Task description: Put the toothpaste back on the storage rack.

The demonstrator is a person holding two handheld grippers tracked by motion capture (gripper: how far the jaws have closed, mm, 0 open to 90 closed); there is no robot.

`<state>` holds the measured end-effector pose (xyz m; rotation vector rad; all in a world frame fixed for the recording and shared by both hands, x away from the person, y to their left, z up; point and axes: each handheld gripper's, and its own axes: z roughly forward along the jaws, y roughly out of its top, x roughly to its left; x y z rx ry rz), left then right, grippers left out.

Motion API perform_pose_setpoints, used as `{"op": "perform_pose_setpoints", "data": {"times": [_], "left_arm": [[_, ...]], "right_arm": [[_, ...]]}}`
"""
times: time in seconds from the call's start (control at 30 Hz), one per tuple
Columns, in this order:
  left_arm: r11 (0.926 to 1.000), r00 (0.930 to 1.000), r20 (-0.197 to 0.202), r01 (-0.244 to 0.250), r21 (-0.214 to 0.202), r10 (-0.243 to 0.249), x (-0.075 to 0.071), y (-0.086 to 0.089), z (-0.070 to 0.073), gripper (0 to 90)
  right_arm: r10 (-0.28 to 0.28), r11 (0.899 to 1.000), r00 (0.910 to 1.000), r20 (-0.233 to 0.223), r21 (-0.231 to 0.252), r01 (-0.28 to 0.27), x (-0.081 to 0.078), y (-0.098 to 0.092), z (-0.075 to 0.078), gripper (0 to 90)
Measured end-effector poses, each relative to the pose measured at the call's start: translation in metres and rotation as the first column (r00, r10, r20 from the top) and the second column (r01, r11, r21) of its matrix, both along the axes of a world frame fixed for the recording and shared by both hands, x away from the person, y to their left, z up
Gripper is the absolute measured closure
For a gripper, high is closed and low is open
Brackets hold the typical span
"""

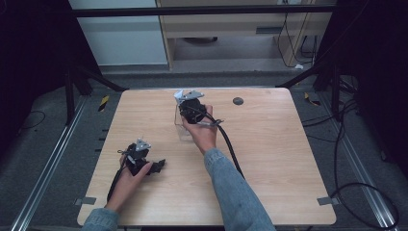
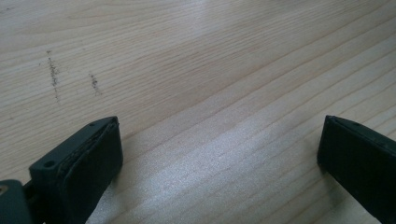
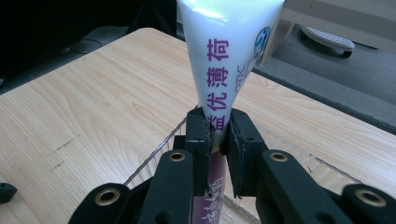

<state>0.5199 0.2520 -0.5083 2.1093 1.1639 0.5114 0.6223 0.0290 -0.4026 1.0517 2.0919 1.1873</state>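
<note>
While the left tongs [image 2: 219, 154] gape over grainy wood, the right tongs [image 3: 218, 135] pinch a glossy (tapering) tube [image 3: 224, 56].

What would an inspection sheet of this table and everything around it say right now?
Surface: pale wooden table, a few faint dark scuff marks.
Job's things: white squeezable tube with purple lettering, held flat end up over a clear plastic box.
Clutter: small dark round disc near the far edge.
Grippers: right gripper shut on the tube; left gripper open, low over bare wood.
Cables: thick black cable trails from the right gripper; more black cables on the floor at right.
Surroundings: grey floor, metal rails, light wooden furniture behind.
</note>
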Motion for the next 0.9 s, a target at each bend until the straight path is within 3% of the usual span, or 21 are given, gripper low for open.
{"op": "perform_pose_setpoints", "data": {"times": [0.9], "left_arm": [[1.0000,1.0000,0.000,0.000,0.000,0.000,0.0000,0.0000,0.0000,0.0]], "right_arm": [[-0.016,1.000,0.9998,-0.008,0.022,0.016,0.0059,0.0070,-0.0013,78.4]]}}
